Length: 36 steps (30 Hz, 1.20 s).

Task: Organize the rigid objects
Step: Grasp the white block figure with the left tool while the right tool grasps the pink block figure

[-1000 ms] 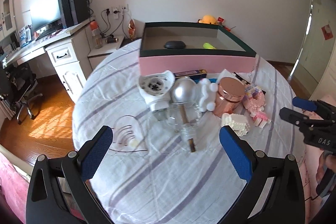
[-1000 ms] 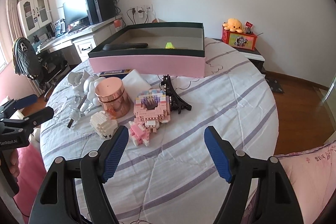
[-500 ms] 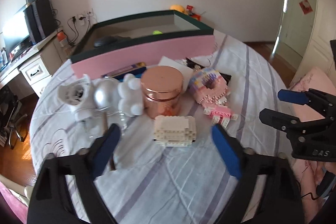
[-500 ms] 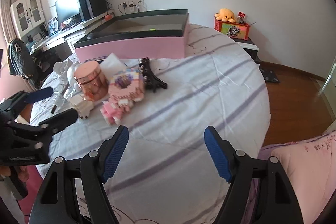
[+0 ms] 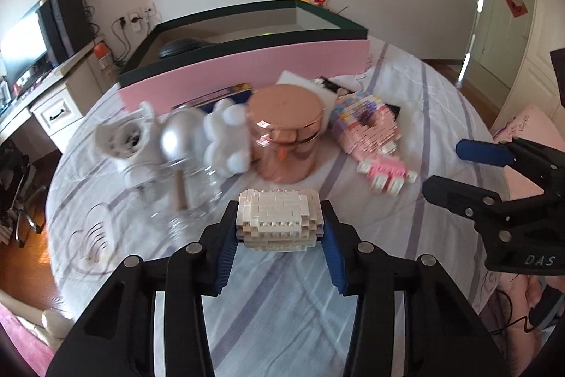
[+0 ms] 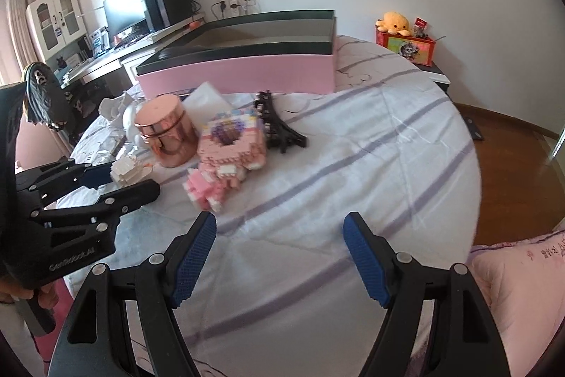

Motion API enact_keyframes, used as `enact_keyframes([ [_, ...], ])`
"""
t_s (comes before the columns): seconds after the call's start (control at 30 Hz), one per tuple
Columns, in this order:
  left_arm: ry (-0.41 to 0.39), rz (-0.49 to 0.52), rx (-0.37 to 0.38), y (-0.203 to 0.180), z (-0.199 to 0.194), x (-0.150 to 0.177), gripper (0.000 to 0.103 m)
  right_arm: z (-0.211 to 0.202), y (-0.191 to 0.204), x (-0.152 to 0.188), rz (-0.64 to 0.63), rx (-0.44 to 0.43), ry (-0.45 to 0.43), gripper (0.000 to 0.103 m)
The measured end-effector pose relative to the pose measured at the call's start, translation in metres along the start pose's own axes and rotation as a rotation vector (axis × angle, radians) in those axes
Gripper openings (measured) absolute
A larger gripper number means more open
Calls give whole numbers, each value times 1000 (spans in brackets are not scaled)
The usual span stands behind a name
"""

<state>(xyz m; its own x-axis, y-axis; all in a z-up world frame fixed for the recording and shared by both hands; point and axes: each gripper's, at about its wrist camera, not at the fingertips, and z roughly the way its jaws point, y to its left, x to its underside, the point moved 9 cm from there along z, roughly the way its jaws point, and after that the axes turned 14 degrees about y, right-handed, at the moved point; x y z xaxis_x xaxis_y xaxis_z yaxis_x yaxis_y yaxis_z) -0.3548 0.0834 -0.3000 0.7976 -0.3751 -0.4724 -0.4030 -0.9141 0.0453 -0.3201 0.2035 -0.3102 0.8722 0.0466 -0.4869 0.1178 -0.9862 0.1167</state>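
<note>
- Left gripper (image 5: 279,235): jaws closing around the white brick model (image 5: 279,219); both blue pads lie against the model's 2 sides, so it is gripped. In the right wrist view the same gripper (image 6: 122,181) comes in from the left edge, with the model (image 6: 129,170) between its fingers.
- White brick model: sits low on the striped tablecloth (image 5: 282,299), at the near edge of the cluster, just in front of the copper tin.
- Right gripper (image 6: 280,253): jaws spread wide, nothing between them, held above bare cloth (image 6: 370,172). It shows at the right edge of the left wrist view (image 5: 469,172).
- Copper tin (image 5: 286,136): round, lidded, upright, middle of the cluster (image 6: 166,133).
- Pink brick model (image 5: 370,129): multicoloured top, just right of the tin; a smaller pink piece (image 5: 385,172) lies in front of it, whether joined or not I cannot tell.
- White bear-shaped figure (image 5: 227,138): touching the tin's left side.
- Silver ball (image 5: 176,138): left of the figure, with a clear glass jar (image 5: 183,200) lying in front of it.
- White round device (image 5: 123,140): far left of the cluster.
- Black tower model (image 6: 279,126): behind the pink brick model, base toward the right.
- Pink box (image 5: 247,76): large, open-topped, dark green rim, at the far side of the table (image 6: 240,76); 1 dark object (image 5: 183,46) lies inside.
</note>
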Motion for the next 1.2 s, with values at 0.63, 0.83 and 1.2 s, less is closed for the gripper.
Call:
enact_keyframes([
  [0.63, -2, -48, 26, 20, -3, 19, 45, 18, 26, -11, -21, -18, -5, 32],
  [0.83, -10, -56, 33, 18, -2, 16, 45, 5, 11, 1, -34, 19, -2, 32],
  [1.2, -66, -54, 74, 13, -21, 5, 44, -11, 2, 0, -21, 28, -32, 33],
])
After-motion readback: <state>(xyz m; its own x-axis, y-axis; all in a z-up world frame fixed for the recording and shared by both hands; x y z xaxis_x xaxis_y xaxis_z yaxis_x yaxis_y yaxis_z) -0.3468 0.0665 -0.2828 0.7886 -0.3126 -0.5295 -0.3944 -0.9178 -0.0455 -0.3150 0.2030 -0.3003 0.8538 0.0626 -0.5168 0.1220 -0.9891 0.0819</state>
